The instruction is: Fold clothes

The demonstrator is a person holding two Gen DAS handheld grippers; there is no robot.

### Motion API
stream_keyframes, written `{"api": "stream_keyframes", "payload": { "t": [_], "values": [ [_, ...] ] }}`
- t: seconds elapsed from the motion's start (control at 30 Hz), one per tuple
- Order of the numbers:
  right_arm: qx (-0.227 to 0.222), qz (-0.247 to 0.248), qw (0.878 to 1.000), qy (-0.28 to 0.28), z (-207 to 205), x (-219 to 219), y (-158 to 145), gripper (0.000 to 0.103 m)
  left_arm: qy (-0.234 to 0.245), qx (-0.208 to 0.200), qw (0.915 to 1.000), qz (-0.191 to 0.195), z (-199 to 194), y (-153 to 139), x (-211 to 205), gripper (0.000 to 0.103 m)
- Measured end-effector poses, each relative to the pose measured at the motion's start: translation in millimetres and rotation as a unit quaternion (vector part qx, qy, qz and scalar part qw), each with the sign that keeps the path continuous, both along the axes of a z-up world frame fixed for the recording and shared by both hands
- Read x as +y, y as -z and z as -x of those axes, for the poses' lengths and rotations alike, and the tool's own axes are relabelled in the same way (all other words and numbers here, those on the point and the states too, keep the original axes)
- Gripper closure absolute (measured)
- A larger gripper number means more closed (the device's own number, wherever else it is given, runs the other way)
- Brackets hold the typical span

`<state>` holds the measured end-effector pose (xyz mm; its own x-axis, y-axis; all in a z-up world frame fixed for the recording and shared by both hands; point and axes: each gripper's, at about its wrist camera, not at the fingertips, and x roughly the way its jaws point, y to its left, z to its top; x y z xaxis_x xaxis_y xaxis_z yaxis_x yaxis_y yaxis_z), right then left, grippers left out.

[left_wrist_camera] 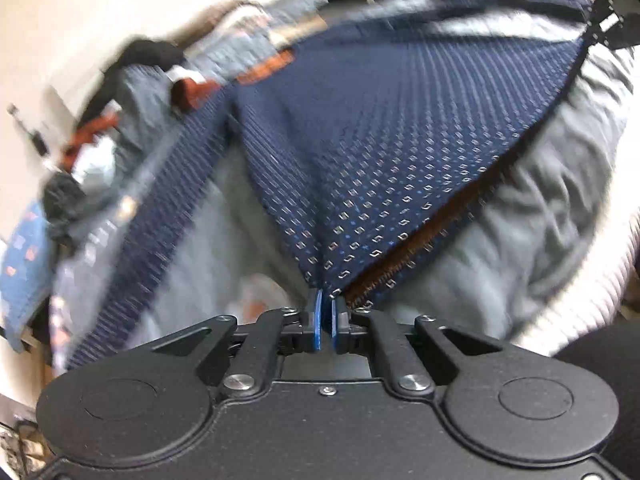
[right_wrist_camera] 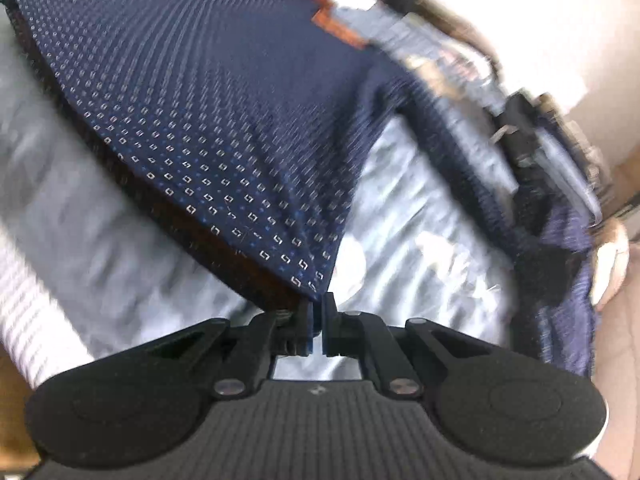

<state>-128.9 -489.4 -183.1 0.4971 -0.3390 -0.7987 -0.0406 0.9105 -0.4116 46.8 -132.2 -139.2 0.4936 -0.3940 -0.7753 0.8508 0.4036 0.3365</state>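
Observation:
A navy shirt (left_wrist_camera: pixel 400 140) with a small white and blue square pattern is stretched between both grippers above a grey bedsheet (left_wrist_camera: pixel 540 208). My left gripper (left_wrist_camera: pixel 326 300) is shut on one hem corner of the shirt. The other gripper shows at the top right of the left wrist view, clamped on the far corner (left_wrist_camera: pixel 600 24). In the right wrist view the same navy shirt (right_wrist_camera: pixel 208 100) runs up and to the left from my right gripper (right_wrist_camera: pixel 318 302), which is shut on its near corner. A sleeve (right_wrist_camera: pixel 460 160) hangs down to the right.
A blurred pile of other clothes (left_wrist_camera: pixel 132 92), grey, orange and black, lies beyond the shirt. A blue patterned cloth (left_wrist_camera: pixel 24 248) hangs at the left. A striped white cover (right_wrist_camera: pixel 28 320) lies at the bed's edge. Pale walls (right_wrist_camera: pixel 540 20) stand behind.

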Motion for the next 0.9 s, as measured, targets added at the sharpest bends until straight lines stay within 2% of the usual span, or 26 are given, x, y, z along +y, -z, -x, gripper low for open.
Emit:
{"api": "stream_keyframes", "payload": {
  "t": [0.1,0.2,0.27,0.3,0.33,0.4,0.47,0.53,0.6,0.67,0.73,0.8,0.9],
  "values": [
    [0.04,0.007,0.999,-0.016,-7,2,21,0.1,-0.01,0.02,0.9997,-0.006,-2,22,-1,0.098],
    [0.057,0.0,0.998,-0.014,-14,-2,23,0.099,-0.023,0.033,0.9992,-0.003,-4,26,3,0.095],
    [0.063,-0.011,0.998,-0.007,-13,-5,16,0.096,-0.022,0.029,0.9993,-0.002,-2,17,12,0.087],
    [0.066,-0.023,0.998,0.007,-12,-8,9,0.094,-0.026,0.025,0.9994,0.003,-2,11,19,0.073],
    [0.059,-0.039,0.997,0.02,-10,-11,1,0.09,-0.031,0.02,0.9993,0.009,-1,5,28,0.058],
    [0.018,-0.073,0.996,0.039,-3,-14,-19,0.083,-0.056,0.011,0.9978,0.034,-6,-7,47,0.05],
    [-0.025,-0.108,0.992,0.058,0,-13,-38,0.069,-0.093,-0.003,0.9943,0.053,-20,-16,65,0.05],
    [-0.072,-0.148,0.984,0.068,-2,-5,-54,0.064,-0.135,-0.02,0.9888,0.06,-39,-21,83,0.05],
    [-0.114,-0.189,0.973,0.07,-13,7,-61,0.063,-0.182,-0.016,0.9804,0.074,-65,-25,101,0.05],
    [-0.152,-0.231,0.958,0.072,-27,19,-66,0.062,-0.23,-0.002,0.9676,0.104,-95,-32,123,0.049],
    [-0.183,-0.277,0.94,0.074,-45,33,-68,0.061,-0.28,0.011,0.9498,0.139,-127,-39,147,0.049],
    [-0.201,-0.307,0.927,0.076,-65,47,-67,0.06,-0.324,0.026,0.9292,0.176,-157,-46,170,0.049],
    [-0.203,-0.331,0.919,0.063,-97,70,-61,0.059,-0.352,0.055,0.9084,0.219,-194,-48,201,0.049]
  ]
}}
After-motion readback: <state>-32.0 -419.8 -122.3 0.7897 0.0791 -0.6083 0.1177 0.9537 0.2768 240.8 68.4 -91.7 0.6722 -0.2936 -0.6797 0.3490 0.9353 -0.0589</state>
